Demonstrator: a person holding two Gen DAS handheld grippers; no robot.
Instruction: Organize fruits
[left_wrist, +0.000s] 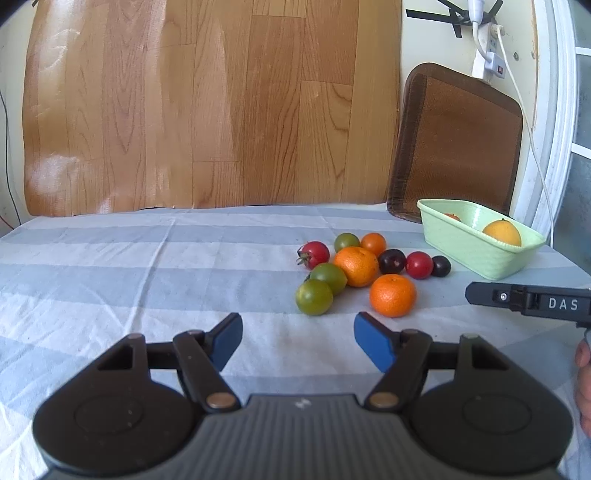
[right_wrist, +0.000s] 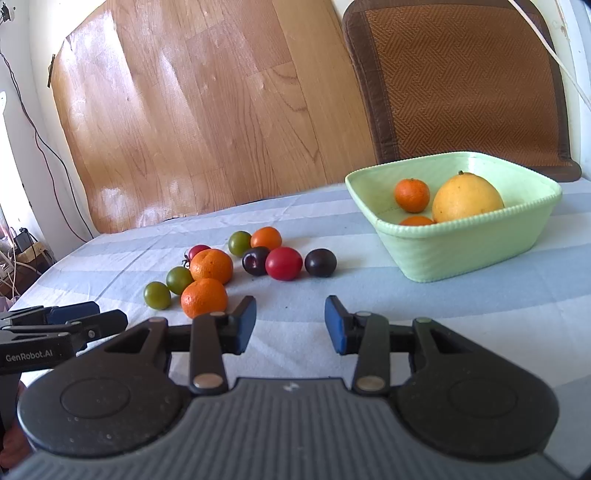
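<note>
A blue-and-white striped cloth (left_wrist: 147, 266) covers the table; behind it a wood-grain sheet (left_wrist: 207, 110) leans on the wall, with a woven mat (right_wrist: 465, 81) at upper right. The fruits (left_wrist: 354, 273) cluster mid-frame on the cloth, nothing blocking them. The green bowl (right_wrist: 443, 251) at right holds an orange and two mandarins. The left gripper (left_wrist: 297, 336) and right gripper (right_wrist: 290, 321) both stand parted, holding nothing.

striped cloth (left_wrist: 147, 266), fruits (left_wrist: 356, 271) (loose), bowl (left_wrist: 472, 254)
</note>
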